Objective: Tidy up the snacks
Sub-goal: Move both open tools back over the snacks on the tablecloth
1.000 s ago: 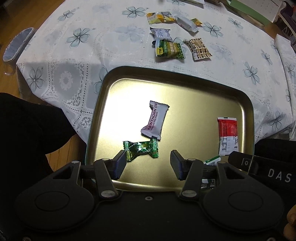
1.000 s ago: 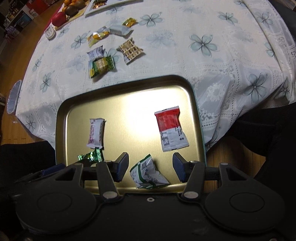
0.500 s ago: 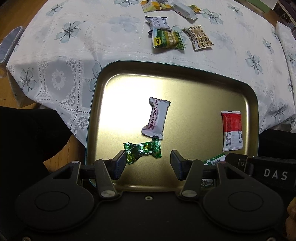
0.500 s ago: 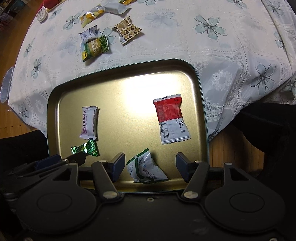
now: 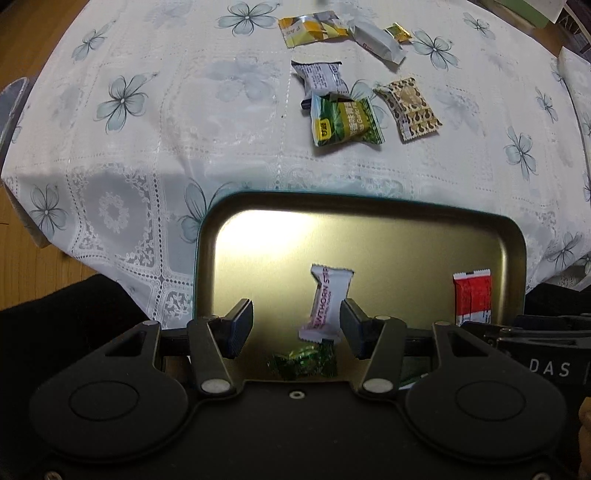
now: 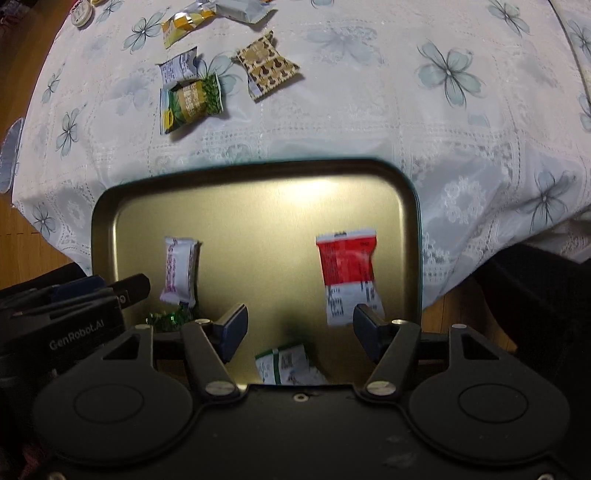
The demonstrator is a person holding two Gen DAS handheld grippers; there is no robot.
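Your left hand-held gripper (image 5: 296, 329) points down over the near edge of the gold tray (image 5: 369, 221), its jaws partly apart and gripping nothing; the white hawthorn candy (image 5: 327, 301) and the green twist-wrapped candy (image 5: 304, 363) appear between the fingers but lie on the tray floor below, untouched. Your right hand-held gripper (image 6: 300, 329) also points down at the tray's near edge, jaws standing apart and empty. Beneath it the green-and-white packet (image 6: 288, 365) lies on the tray, and the red-and-white packet (image 6: 347, 273) lies just inside the right finger, free of the pad. The tray rests on the table, on a white tablecloth (image 5: 166, 122) printed with blue flowers. Further snacks remain on the cloth beyond the tray: a green packet (image 5: 343, 120), a brown patterned packet (image 5: 408, 109), a white-and-blue packet (image 5: 321, 75), a yellow packet (image 5: 312, 31), a white wrapped bar (image 5: 376, 42) and a small gold candy (image 5: 397, 32).
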